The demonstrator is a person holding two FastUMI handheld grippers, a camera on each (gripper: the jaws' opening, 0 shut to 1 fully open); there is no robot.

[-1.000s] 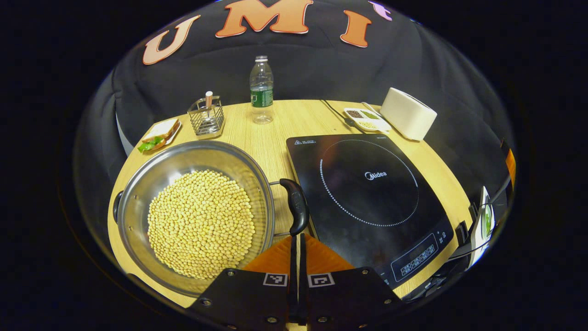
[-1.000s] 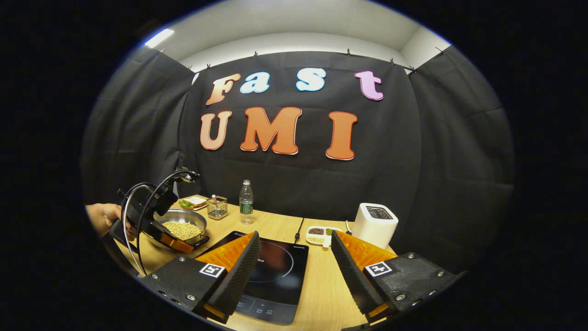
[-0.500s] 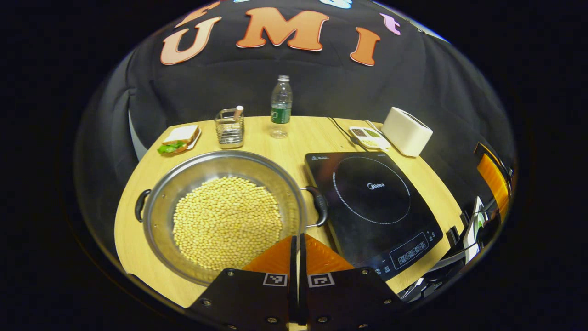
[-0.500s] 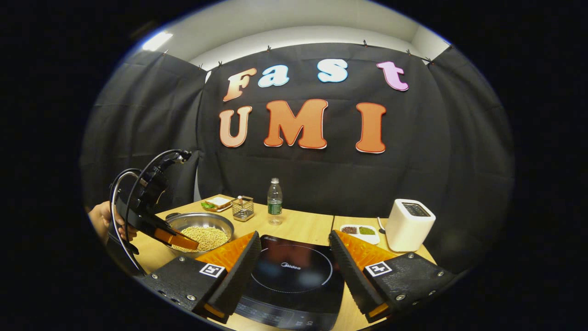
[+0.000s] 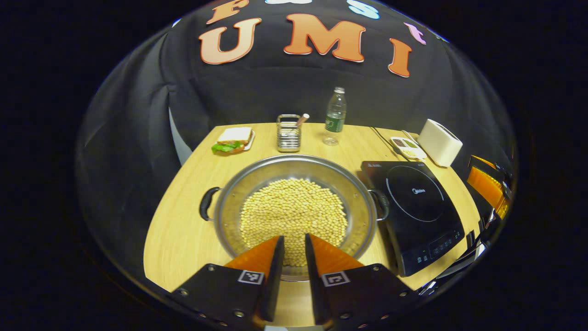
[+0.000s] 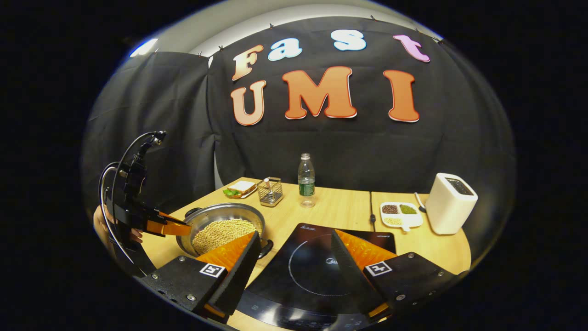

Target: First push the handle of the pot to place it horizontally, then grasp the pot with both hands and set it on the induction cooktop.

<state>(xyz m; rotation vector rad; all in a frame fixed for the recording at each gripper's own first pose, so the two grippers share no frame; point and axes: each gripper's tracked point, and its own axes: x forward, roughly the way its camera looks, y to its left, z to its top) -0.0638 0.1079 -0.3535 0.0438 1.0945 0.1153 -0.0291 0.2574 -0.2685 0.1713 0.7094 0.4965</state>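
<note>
Hovering at the bottom centre of the left gripper view, the left hand-held gripper (image 5: 294, 241) has its fingers slightly parted with a narrow gap between them, holding nothing, its tips over the near rim of the pot (image 5: 294, 172). The pot, a wide steel pan filled with pale beans (image 5: 294, 216), sits on the desk (image 5: 183, 230) in the middle of the frame, with one dark handle (image 5: 206, 203) at its left and the other (image 5: 382, 204) at its right, level across the picture. Just right of it lies the induction cooktop (image 5: 415, 207).

At the bottom of the right gripper view, the right hand-held gripper (image 6: 294, 250) is spread wide and empty above the cooktop. The other gripper shows at the left edge of that frame, beside the pot.

Along the far side of the desk, upper centre in the left gripper view, stand a sandwich (image 5: 234, 138), a wire holder (image 5: 288, 134), a water bottle (image 5: 335, 115), a divided dish (image 5: 404, 145) and a white toaster (image 5: 438, 142).
</note>
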